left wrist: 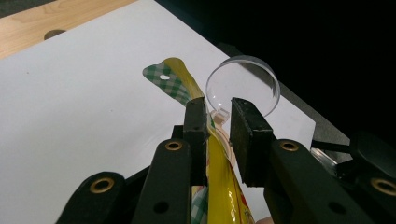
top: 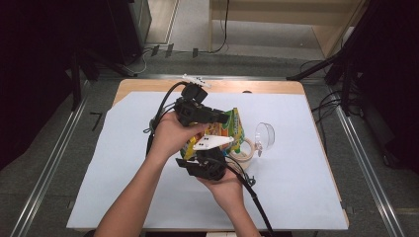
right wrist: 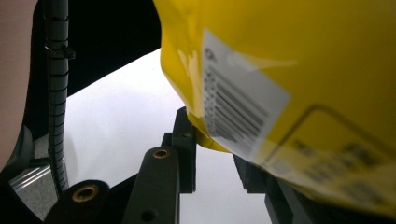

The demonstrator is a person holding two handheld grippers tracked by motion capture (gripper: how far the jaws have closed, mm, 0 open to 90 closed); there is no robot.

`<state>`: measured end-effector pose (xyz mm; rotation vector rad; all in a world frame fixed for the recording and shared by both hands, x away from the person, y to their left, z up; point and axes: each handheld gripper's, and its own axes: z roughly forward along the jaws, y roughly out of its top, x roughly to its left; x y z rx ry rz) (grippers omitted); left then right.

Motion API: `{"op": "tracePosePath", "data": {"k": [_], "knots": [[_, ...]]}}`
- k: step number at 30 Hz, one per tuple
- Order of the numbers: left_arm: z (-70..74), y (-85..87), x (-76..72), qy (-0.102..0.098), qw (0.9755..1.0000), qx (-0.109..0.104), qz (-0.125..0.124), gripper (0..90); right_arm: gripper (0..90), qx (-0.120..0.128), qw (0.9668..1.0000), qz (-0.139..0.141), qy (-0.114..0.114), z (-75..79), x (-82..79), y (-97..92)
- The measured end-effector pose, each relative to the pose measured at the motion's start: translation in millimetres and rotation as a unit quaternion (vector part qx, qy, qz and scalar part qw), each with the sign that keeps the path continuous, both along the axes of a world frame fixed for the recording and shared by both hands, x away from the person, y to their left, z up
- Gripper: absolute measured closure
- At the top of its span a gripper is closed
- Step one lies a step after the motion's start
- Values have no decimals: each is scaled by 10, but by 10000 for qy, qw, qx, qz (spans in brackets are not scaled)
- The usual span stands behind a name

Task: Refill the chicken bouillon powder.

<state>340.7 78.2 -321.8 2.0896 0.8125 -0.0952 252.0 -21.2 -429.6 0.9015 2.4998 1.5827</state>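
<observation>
A yellow snack bag (top: 232, 126) with a green checked top hangs above the white sheet between both grippers. My left gripper (top: 222, 118) comes in from the far side. In the left gripper view its jaws (left wrist: 217, 109) stand narrow around the bag's upper part (left wrist: 224, 191): the left pad presses on it, and a thin gap shows at the right pad's tip. My right gripper (top: 195, 153) is below, nearer the person. In the right gripper view the bag's lower corner (right wrist: 280, 56), with its barcode label, goes in between the jaws (right wrist: 215, 140) and hides the right one.
A clear round plastic cup (top: 266, 136) (left wrist: 243, 84) lies on its side to the right of the bag. A roll of tape (top: 244, 150) sits beside it. The white sheet (top: 123, 173) covers most of the wooden table, whose far edge (top: 148, 85) stays bare.
</observation>
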Motion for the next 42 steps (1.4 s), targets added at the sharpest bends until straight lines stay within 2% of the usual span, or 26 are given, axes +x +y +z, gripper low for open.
{"op": "tracePosePath", "data": {"k": [42], "knots": [[12, -14, -22, -16, 10000, -13, -1, 770, 735, 35, 10000, -20, -9, -2, -8, 1]]}}
